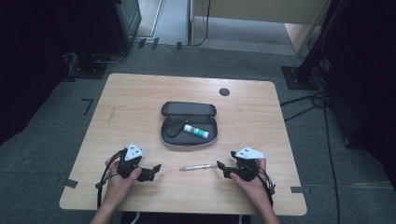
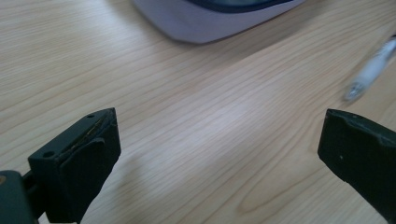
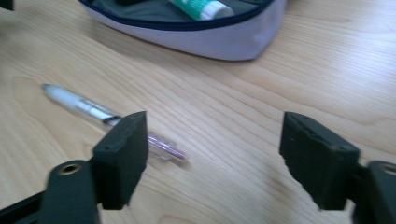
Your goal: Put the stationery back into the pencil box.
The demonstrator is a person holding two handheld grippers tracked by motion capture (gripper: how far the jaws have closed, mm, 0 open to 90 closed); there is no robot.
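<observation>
Your right gripper (image 1: 220,164) sits at lower right of the high view, jaws spread wide with nothing between the pads; the pen (image 1: 198,166) lies on the bench (image 1: 140,93) just left of its tips, level across the frame. In the right gripper view the pen (image 3: 107,122) runs from the left edge in behind the left jaw, its clear rear end poking out just inside the gap, so the jaws are offset to one side of the barrel rather than straddling it. Your left gripper (image 1: 158,168) is at lower left, also wide and holding nothing; the left gripper view has the pen (image 2: 371,70) at the upper right edge, well clear of both jaws. The open case (image 1: 188,125) lies mid-frame above the pen, with a glue stick (image 1: 195,131) inside. Judged step: picking up the pen for the case. Risks from here: if you shut the right gripper in this position, the left jaw would likely nudge the round barrel and roll it off, or pinch only the slick end so it squirts out. A grip at one end would let the pen droop and catch the case's near wall. Coming down too steeply could jam a pad on the bench. The glue stick takes up part of the case floor and may block the drop.
</observation>
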